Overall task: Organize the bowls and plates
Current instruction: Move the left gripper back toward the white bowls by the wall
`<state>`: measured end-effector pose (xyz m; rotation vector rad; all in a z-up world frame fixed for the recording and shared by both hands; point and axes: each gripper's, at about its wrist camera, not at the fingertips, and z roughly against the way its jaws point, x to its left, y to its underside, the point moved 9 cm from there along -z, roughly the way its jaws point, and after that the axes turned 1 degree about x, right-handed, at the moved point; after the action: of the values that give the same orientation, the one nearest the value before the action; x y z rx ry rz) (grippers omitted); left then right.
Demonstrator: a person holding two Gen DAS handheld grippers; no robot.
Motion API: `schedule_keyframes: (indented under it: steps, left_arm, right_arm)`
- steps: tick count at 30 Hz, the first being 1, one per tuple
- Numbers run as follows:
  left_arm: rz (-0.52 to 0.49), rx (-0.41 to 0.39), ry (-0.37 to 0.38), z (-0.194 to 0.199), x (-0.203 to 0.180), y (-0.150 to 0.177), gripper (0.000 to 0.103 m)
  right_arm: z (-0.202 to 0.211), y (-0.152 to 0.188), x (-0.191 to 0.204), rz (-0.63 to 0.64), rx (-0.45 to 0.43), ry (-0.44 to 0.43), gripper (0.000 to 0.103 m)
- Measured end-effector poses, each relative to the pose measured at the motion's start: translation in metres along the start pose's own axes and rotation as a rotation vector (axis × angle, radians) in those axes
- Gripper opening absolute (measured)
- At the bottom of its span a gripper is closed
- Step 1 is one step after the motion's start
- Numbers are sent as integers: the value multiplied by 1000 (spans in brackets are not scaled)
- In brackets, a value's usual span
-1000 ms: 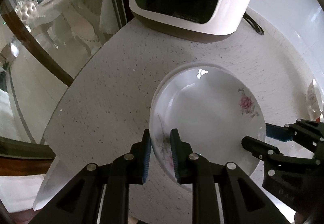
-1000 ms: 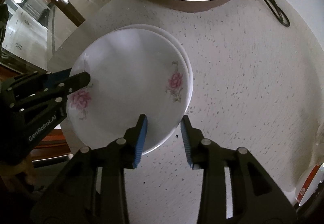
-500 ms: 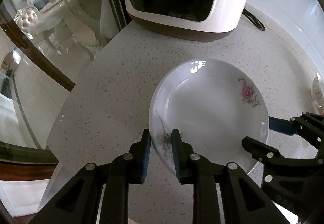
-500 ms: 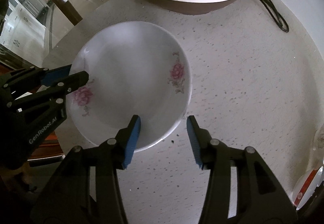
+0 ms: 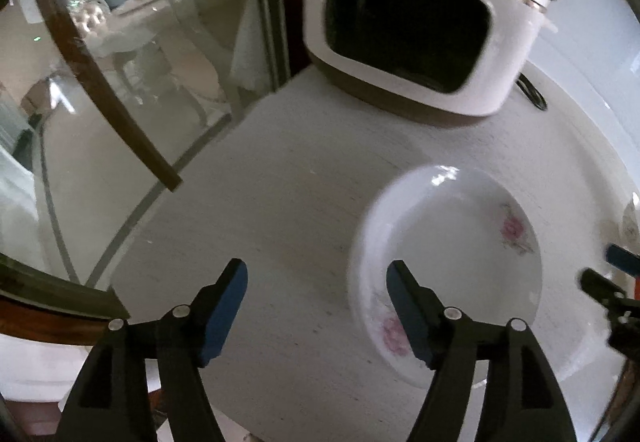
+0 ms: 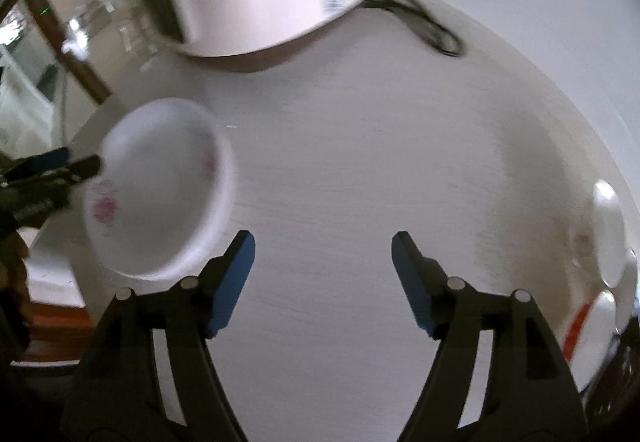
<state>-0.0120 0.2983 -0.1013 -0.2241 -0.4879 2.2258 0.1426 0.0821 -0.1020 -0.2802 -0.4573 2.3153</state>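
Note:
A white plate with pink flowers lies flat on the speckled counter; in the right wrist view the same plate sits at the left. My left gripper is open, its right finger over the plate's near-left rim, nothing held. My right gripper is open over bare counter, to the right of the plate. The right gripper's fingertips show at the left view's right edge. The left gripper's fingertips touch or hover at the plate's left rim.
A white rice cooker stands at the back with its black cord trailing right. A glass partition borders the counter's left edge. More white dishes and a red-marked dish sit at the far right.
Both grippers opened wide and let go of the plate, which now rests on the counter. The right gripper swung to the right; both views pulled back.

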Motion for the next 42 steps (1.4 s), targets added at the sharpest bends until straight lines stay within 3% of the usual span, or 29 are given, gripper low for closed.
schedule_keyframes:
  steps: [8, 13, 18, 22, 28, 32, 38, 42]
  left_arm:
    - [-72, -69, -97, 4, 19, -15, 76]
    - [-150, -134, -132, 16, 10, -26, 79]
    - [-170, -226, -44, 33, -18, -37, 79]
    - [-257, -290, 19, 43, -57, -43, 79]
    - [-365, -285, 184, 50, -132, -37, 79]
    - [-508, -273, 280, 49, -197, -17, 79]
    - [-646, -207, 329, 33, -271, 18, 79]
    - [-700, -151, 336, 14, -297, 36, 79]
  right_arm:
    - [6, 38, -67, -139, -5, 119, 77]
    - [16, 58, -78, -131, -35, 155, 77]
    - [25, 78, -88, -184, -36, 155, 78]
    - [39, 95, -106, -283, -48, 140, 86]
    - [58, 124, -141, -369, -59, 249, 92]
    - [60, 146, -159, -423, -48, 288, 92]
    - [64, 190, -181, -527, -22, 312, 92]
    - [55, 212, -194, -589, 11, 321, 92]
